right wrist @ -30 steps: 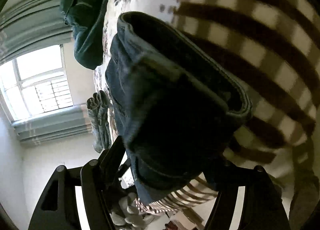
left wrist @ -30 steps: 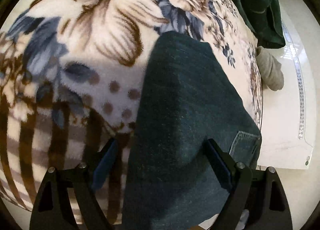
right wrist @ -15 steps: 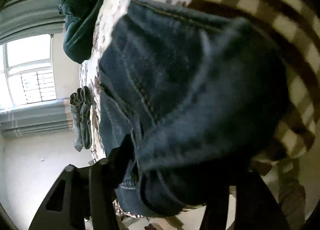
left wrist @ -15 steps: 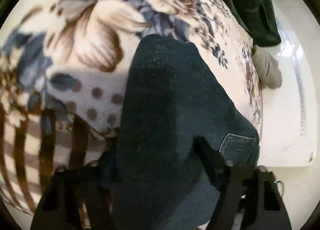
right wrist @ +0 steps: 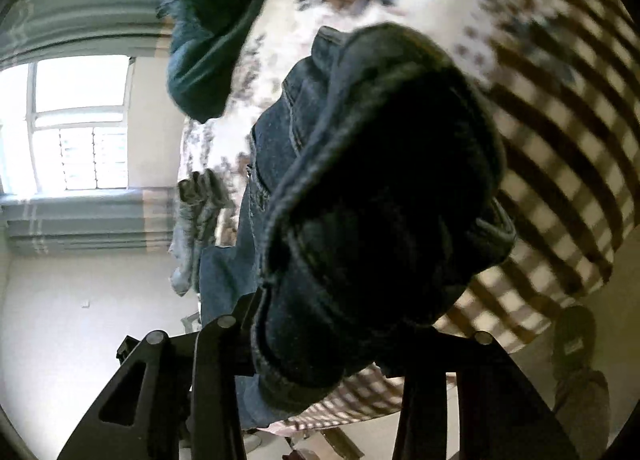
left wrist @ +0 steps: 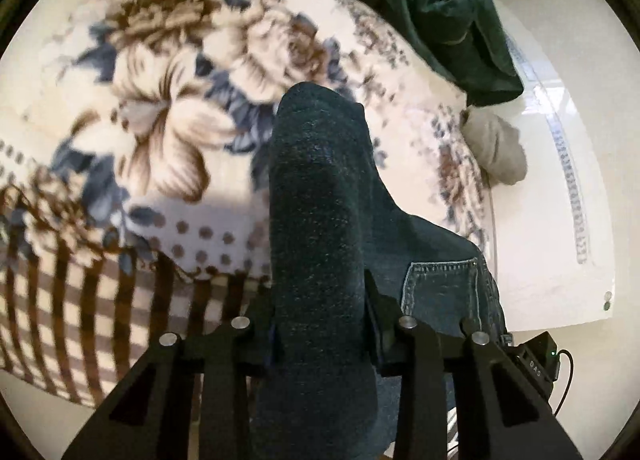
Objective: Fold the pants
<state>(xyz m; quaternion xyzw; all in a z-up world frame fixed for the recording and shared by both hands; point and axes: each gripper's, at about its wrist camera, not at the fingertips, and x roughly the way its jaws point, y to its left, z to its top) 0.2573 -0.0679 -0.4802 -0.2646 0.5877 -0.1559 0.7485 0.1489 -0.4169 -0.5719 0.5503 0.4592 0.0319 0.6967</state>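
The dark blue jeans (left wrist: 320, 195) lie folded on the flowered blanket (left wrist: 160, 107), a back pocket (left wrist: 440, 284) showing at the right. My left gripper (left wrist: 320, 312) is shut on a thick fold of the jeans, which rises between its fingers. In the right wrist view the jeans (right wrist: 372, 187) bulge up close to the camera as a dark bundle with hem seams. My right gripper (right wrist: 320, 324) is shut on that bundle; its fingertips are hidden by the cloth.
A dark green garment (left wrist: 432, 11) lies at the blanket's far edge, also in the right wrist view (right wrist: 208, 27). A grey folded garment (left wrist: 496, 147) hangs over the bed edge (right wrist: 196, 219). White floor (left wrist: 552, 219) lies to the right; a window (right wrist: 76, 119) is at left.
Both grippers have closed on the jeans. The fold in my left gripper is now pinched narrow and raised; the right bundle has lifted closer to the camera.
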